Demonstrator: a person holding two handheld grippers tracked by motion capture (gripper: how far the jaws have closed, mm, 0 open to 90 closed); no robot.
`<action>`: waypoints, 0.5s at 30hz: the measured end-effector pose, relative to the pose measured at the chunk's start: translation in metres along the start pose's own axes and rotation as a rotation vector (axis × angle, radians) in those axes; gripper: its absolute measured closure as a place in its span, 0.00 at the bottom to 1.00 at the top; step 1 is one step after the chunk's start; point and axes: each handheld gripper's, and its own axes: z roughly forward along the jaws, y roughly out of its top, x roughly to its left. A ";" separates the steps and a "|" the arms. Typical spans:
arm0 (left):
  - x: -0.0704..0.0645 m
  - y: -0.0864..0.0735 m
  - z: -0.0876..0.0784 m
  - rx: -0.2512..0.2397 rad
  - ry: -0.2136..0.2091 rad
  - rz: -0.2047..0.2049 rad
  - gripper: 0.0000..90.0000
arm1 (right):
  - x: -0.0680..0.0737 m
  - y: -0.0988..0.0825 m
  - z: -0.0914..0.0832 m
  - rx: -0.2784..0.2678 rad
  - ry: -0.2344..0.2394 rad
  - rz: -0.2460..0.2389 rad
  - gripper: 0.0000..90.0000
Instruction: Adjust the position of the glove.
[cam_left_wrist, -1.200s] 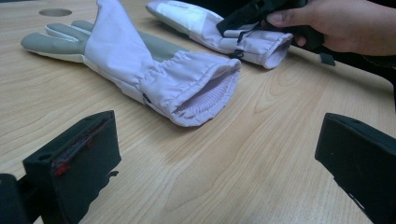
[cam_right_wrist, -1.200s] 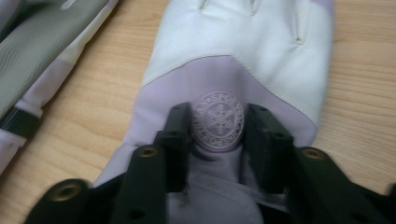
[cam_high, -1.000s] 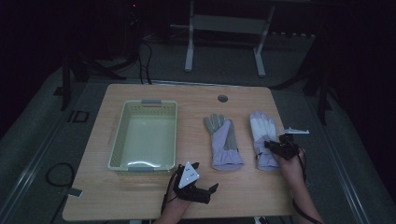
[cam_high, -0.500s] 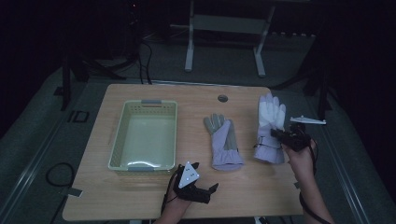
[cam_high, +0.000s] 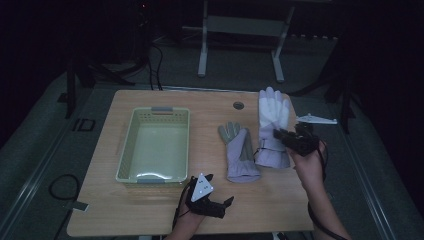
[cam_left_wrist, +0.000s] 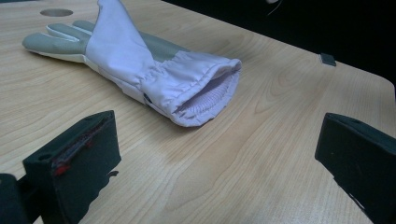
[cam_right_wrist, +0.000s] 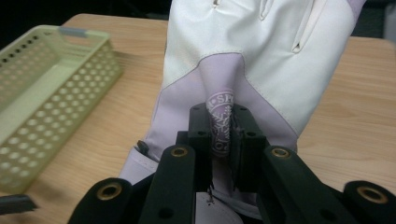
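Currently the right gripper (cam_right_wrist: 223, 135) is clamped on a pinch of the white glove (cam_high: 272, 125) near the table's (cam_high: 150, 210) right edge, fingers toward the far edge, while the left gripper (cam_left_wrist: 219, 158), jaws apart, faces the grey-palmed glove's (cam_left_wrist: 140, 65) cuff, basket (cam_high: 155, 145) leftward.

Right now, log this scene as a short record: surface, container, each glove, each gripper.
surface: wooden table with a round hole near its far edge
container: pale green perforated basket, nothing in it, on the table's left half
left glove: lilac and grey glove lying flat mid-table, cuff toward the person
right glove: white and lilac glove, a fold near its cuff pinched and lifted, fingers hanging away from the person
left gripper: open, low over the table, aimed at the flat glove's cuff
right gripper: shut on the white and lilac glove
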 end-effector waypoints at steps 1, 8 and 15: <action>0.000 0.000 0.000 0.001 0.000 0.002 0.00 | 0.006 0.000 0.004 0.008 0.014 -0.002 0.89; 0.000 0.000 0.000 0.000 -0.002 0.006 0.00 | 0.036 -0.008 0.030 0.061 0.064 -0.002 0.89; -0.001 0.000 0.000 -0.001 -0.004 0.008 0.00 | 0.057 -0.017 0.057 0.116 0.058 -0.014 0.89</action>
